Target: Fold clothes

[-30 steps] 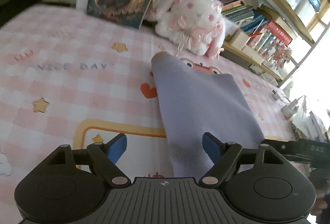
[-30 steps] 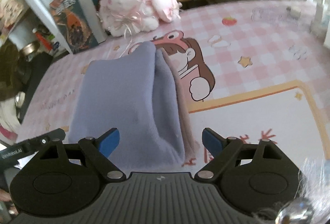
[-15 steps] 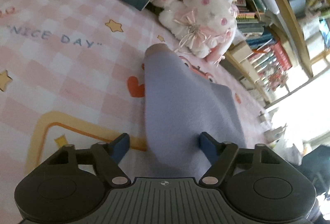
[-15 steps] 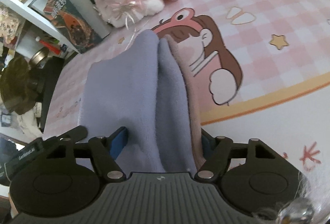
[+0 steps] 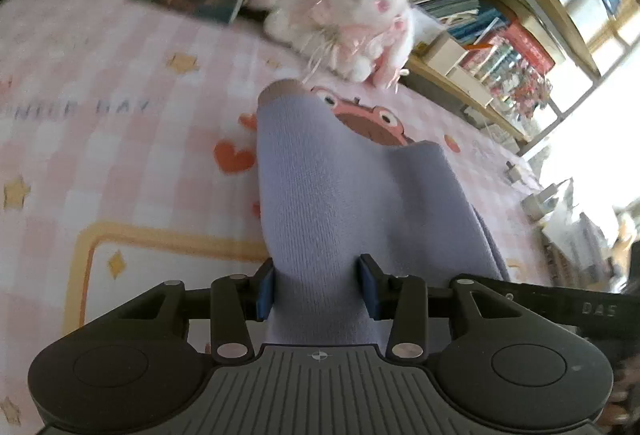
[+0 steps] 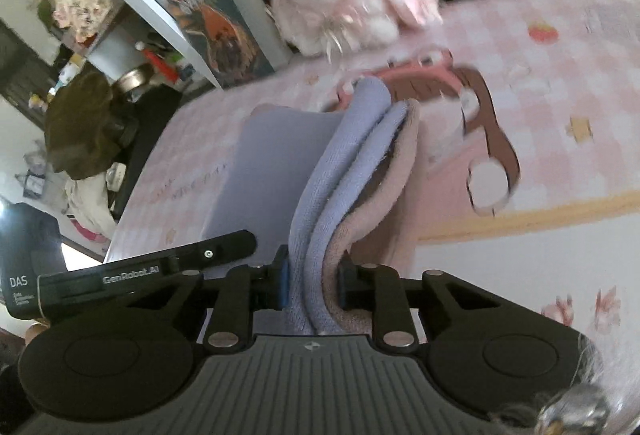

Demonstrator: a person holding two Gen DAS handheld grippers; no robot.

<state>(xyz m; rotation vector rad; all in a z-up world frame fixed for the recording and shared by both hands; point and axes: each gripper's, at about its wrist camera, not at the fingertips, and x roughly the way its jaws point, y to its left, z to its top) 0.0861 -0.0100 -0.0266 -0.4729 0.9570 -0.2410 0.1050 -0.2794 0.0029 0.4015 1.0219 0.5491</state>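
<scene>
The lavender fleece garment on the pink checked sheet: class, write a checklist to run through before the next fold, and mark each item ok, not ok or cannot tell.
1. Left tongs closed on the lavender fleece garment: ok.
2. Right tongs closed on the garment's stacked layers: ok.
3. All layers caught by the right tongs, including the pink lining: cannot tell.
4. Layer edges aligned: not ok, they fan apart.
5. White and pink plush toy apart from the garment: ok.
6. Pink checked sheet flat where the fold lands: ok.
</scene>
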